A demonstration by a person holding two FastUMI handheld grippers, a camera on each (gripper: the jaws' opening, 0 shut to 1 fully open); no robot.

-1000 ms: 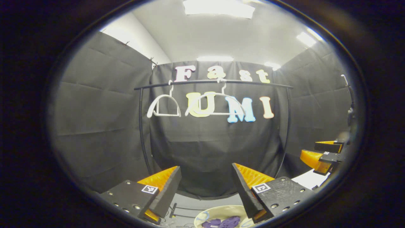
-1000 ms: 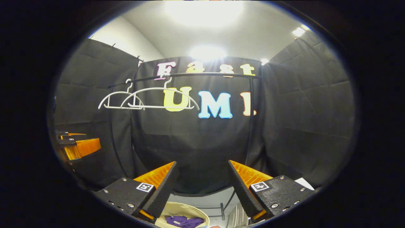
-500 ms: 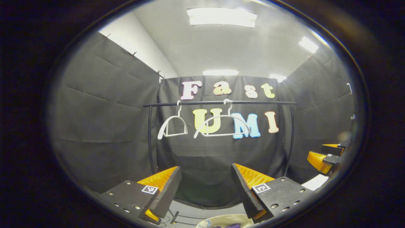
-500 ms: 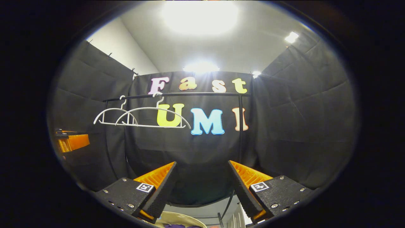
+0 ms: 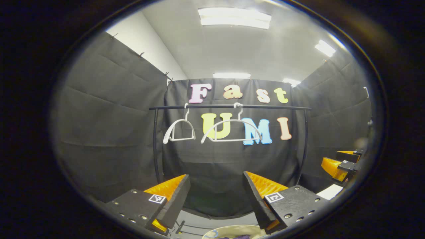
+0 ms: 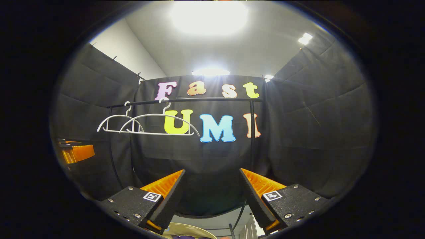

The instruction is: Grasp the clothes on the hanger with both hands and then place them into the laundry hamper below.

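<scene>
Left gripper view: both grippers [image 5: 215, 196] [image 6: 211, 196] released, 2 bare hangers [image 5: 232, 131] on rail [image 5: 229, 107].

Black metal clothes rail [image 5: 229, 107] ahead of and above left claw [image 5: 215, 196]; two bare white plastic hangers [image 5: 232, 130] hooked on it. Pale floor [image 5: 212, 222] below claw carries round cream hamper [image 5: 232, 229].
</scene>
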